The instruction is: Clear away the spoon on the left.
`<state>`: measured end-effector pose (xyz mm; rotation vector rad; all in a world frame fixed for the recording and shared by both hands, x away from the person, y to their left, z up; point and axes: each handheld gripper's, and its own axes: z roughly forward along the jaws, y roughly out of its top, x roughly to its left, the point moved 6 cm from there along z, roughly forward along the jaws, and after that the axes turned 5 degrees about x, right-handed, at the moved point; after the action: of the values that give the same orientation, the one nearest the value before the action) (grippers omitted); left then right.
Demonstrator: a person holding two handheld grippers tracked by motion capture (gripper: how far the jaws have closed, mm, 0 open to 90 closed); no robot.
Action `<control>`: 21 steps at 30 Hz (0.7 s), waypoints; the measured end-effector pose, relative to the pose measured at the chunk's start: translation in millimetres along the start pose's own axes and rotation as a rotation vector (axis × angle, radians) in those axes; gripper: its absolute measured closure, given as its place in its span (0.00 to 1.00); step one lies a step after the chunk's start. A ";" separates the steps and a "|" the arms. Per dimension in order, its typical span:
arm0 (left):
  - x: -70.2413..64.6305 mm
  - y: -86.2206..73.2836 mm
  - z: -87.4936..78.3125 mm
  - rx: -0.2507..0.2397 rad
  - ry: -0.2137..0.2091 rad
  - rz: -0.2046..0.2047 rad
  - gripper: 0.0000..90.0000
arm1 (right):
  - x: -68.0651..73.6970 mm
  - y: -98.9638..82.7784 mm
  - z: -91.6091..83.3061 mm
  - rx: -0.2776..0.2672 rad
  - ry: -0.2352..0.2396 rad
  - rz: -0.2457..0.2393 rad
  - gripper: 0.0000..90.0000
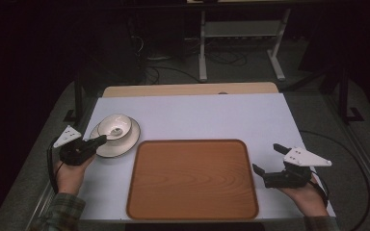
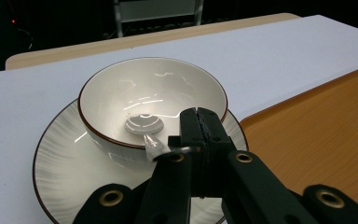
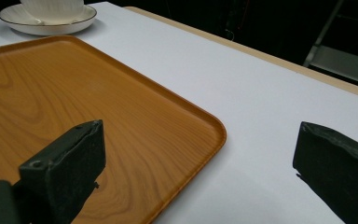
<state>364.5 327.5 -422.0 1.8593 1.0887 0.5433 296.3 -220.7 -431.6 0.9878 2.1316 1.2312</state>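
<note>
Table, white sheet over it, wooden edge at the far side. Wooden tray sits at the 6 o'clock part of the table, bare. Saucer-like plate with a dark rim lies at 9 o'clock, just beside the tray's far-left corner, apart from it. White bowl stands upright on the plate. White ceramic spoon rests in the bowl, scoop on the bottom, handle leaning up over the near rim toward the left gripper.

Left gripper, at the plate's 8 o'clock side, points at the bowl. In the left gripper view its jaws stand pressed together right at the spoon handle's end; the handle tip meets them at their lower left. Whether the handle is actually pinched or just beside the closed jaws is hard to tell; looks like a grip on the tip.

Right gripper rests on the table at 3 o'clock off the tray's right edge, jaws wide apart, nothing between them, as the right gripper view shows.

Step in hand, by judgement: lifting the spoon out of the bowl, likely for the tray. To do it well: confirm the handle sits squarely between the pads, lift along the handle's slope so the scoop clears the rim without dragging the bowl, keep the bowl from tipping on the plate.
</note>
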 end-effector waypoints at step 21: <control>27.7 12.5 5.1 0.005 0.068 -0.032 1.00 | 1.2 -3.9 -6.9 -0.003 -0.014 0.004 0.02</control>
<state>388.3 346.0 -415.6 1.8367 1.1634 0.5891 289.3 -224.7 -431.8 0.9967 2.1181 1.2251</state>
